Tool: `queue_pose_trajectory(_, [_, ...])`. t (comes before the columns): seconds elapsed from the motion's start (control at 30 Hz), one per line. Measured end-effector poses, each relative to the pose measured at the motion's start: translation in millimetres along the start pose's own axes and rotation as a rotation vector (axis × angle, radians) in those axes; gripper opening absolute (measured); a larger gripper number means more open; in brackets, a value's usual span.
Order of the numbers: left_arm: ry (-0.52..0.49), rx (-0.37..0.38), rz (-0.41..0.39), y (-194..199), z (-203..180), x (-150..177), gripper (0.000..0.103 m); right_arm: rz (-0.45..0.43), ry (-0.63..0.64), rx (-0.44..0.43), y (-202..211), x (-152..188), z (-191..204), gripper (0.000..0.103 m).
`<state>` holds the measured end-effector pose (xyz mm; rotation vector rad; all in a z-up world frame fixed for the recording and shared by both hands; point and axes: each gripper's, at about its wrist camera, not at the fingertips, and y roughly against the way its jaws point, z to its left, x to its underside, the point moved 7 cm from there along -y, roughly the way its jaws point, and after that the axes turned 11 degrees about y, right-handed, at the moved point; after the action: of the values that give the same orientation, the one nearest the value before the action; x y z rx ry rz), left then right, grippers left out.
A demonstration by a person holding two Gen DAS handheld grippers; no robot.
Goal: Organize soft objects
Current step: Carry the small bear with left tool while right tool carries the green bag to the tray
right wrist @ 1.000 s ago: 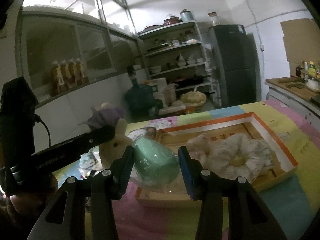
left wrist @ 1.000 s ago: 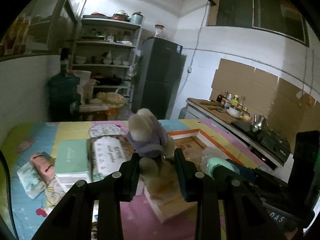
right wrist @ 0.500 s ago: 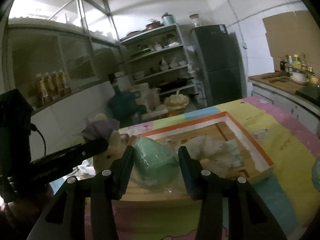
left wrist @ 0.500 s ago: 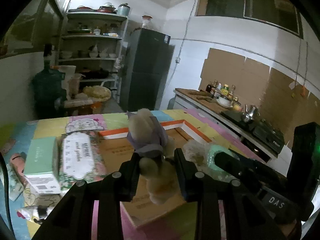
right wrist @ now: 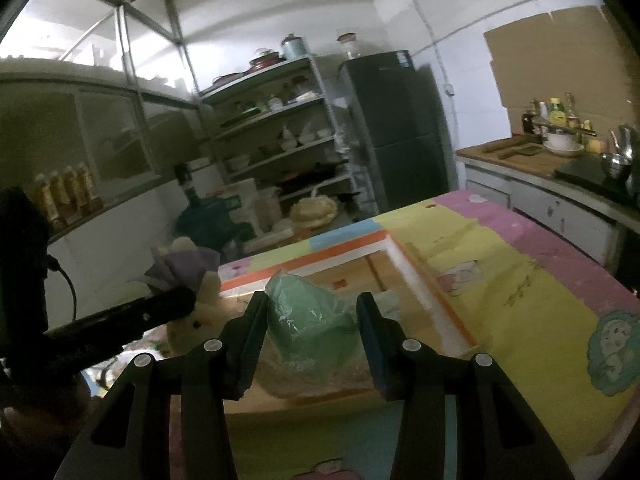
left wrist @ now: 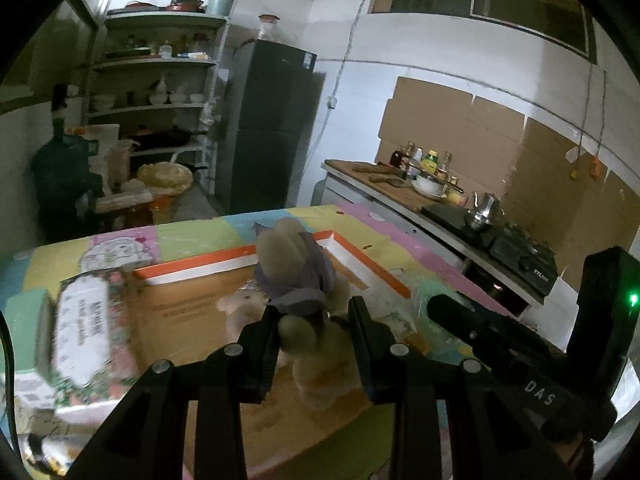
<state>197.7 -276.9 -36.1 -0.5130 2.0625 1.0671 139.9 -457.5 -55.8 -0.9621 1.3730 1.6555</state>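
A beige plush rabbit in a purple cloth hangs in my left gripper, whose jaws are shut on its body. It hovers over the open cardboard box with an orange and white rim. My right gripper is shut on a soft green thing wrapped in clear plastic, just above the near part of the same box. In the right wrist view the rabbit shows at the left, close beside the green bundle. A small pale plush lies inside the box.
A floral tissue pack and a green carton lie left of the box on the colourful table mat. Beyond the table stand a dark fridge, shelves of crockery and a counter with a stove.
Both grippers have moved together across the table with their loads. The box has come under them, and the tissue packs have slid to the left of the left wrist view.
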Motion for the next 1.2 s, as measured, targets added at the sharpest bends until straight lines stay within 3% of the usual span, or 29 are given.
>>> queue_pose_trajectory(0.43, [-0.001, 0.02, 0.037, -57, -32, -21, 0.033, 0.027, -0.012, 0.057, -19, 3, -39, 0.047])
queue_pose_trajectory(1.2, [0.017, -0.015, 0.127, -121, -35, -34, 0.033, 0.076, -0.005, 0.076, -59, -3, -60, 0.047])
